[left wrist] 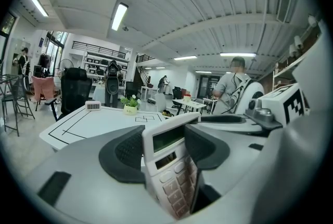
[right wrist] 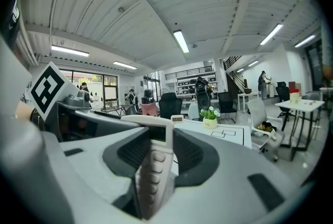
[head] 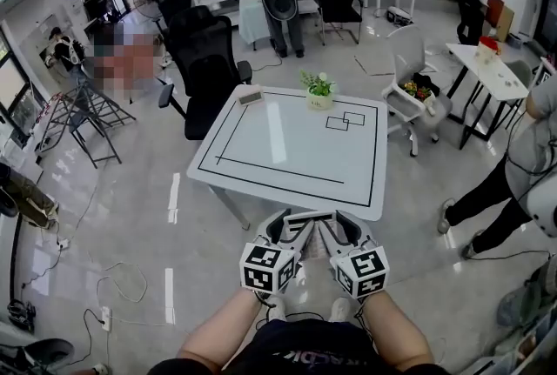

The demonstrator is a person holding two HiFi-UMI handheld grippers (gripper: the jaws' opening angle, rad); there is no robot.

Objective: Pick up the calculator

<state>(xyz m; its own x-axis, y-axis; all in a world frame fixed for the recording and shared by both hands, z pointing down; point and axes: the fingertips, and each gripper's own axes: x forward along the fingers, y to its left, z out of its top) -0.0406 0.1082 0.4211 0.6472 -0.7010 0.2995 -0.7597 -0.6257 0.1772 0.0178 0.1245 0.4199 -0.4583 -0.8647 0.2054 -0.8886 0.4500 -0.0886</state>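
A white calculator (head: 311, 216) hangs in the air in front of the person's body, just short of the near edge of the white table (head: 261, 182). My left gripper (head: 291, 225) is shut on it. In the left gripper view the calculator (left wrist: 171, 163) stands tilted between the pads (left wrist: 127, 153), display and keys facing the camera. My right gripper (head: 339, 227) sits close beside the left. In the right gripper view the calculator (right wrist: 155, 171) shows almost edge-on between the jaws. I cannot make out whether those pads press on it.
On the table's far side stand a small white device with a display (head: 251, 95) and a potted plant (head: 319, 90). Black lines are taped on the tabletop. A black office chair (head: 204, 60) stands behind the table, a white chair (head: 409, 77) and a person (head: 522, 164) to the right.
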